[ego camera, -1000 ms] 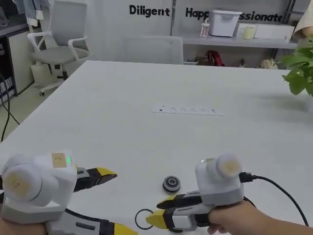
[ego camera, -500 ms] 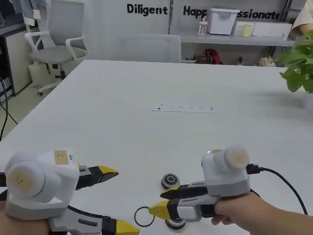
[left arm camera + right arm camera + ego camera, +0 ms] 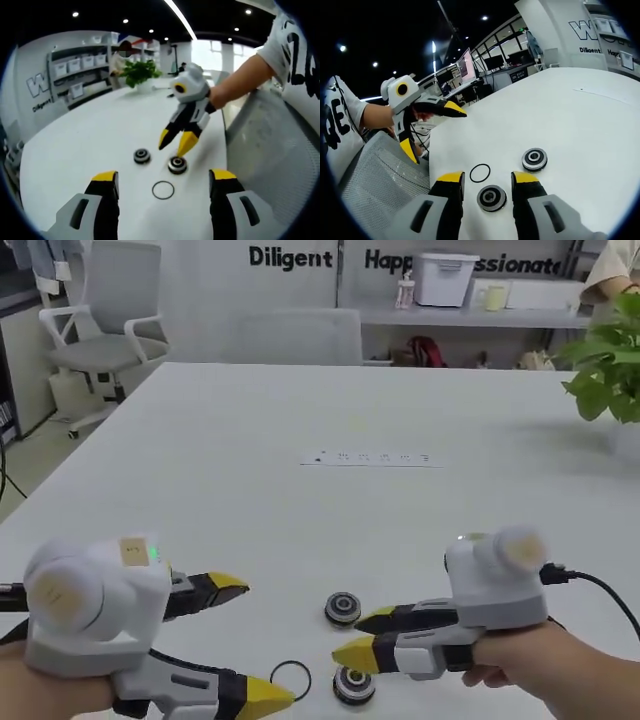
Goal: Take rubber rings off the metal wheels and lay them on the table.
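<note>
Two metal wheels lie on the white table [image 3: 300, 520], the far wheel [image 3: 343, 608] and the near wheel [image 3: 354, 685]. Left of the near wheel a loose black rubber ring [image 3: 309, 678] lies flat. My right gripper [image 3: 362, 636] is open, low over the table, its tips just above the near wheel. In the right gripper view the near wheel [image 3: 491, 197] sits between my open jaws [image 3: 487, 178]; the ring [image 3: 470, 173] and far wheel [image 3: 534, 159] lie ahead. My left gripper [image 3: 248, 640] is open and empty. Its own view has the ring [image 3: 152, 190] ahead of its jaws [image 3: 164, 176].
A power strip [image 3: 365, 458] is set into the middle of the table. A potted plant [image 3: 605, 380] stands at the far right edge. An office chair [image 3: 95, 335] and shelves stand beyond the table. A grey mesh chair back [image 3: 375, 175] is close behind the table's near edge.
My right gripper has drawn back to the right, uncovering the near wheel. The ring stays flat on the table. My left gripper has hardly moved.
</note>
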{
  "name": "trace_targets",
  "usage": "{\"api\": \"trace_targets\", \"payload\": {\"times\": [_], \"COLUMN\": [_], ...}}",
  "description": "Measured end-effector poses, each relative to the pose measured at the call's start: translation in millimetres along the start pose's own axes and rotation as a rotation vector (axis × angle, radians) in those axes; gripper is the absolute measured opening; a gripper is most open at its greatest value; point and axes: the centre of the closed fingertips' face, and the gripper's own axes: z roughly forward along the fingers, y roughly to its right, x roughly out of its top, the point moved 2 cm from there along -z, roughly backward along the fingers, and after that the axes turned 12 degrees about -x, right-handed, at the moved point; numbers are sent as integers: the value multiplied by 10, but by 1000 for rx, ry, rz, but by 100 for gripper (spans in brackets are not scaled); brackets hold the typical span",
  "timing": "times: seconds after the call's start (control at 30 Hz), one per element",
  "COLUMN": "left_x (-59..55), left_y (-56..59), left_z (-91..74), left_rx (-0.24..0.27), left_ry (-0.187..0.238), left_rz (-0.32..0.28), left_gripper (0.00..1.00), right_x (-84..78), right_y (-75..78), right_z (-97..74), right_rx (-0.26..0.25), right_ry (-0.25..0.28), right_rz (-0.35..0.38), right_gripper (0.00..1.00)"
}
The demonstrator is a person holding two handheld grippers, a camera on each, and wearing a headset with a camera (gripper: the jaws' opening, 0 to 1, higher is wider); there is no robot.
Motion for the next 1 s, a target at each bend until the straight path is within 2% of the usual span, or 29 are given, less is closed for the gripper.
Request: {"api": "trace_targets", "payload": {"times": [0.57,1.0], "left_x": [69,89], "left_y": [-10,-49], "left_z": [184,325], "left_rx": [-33,-55], "left_ry": [-8,-17], "left_rz": [13,11], "left_gripper": [72,70], "right_x": [-54,-171], "right_y": [208,209], "right_z": [-207,-253], "right_rx": [-39,-23], "right_ry": [11,-9], "right_rz": [2,-24], "right_gripper": [36,38]}}
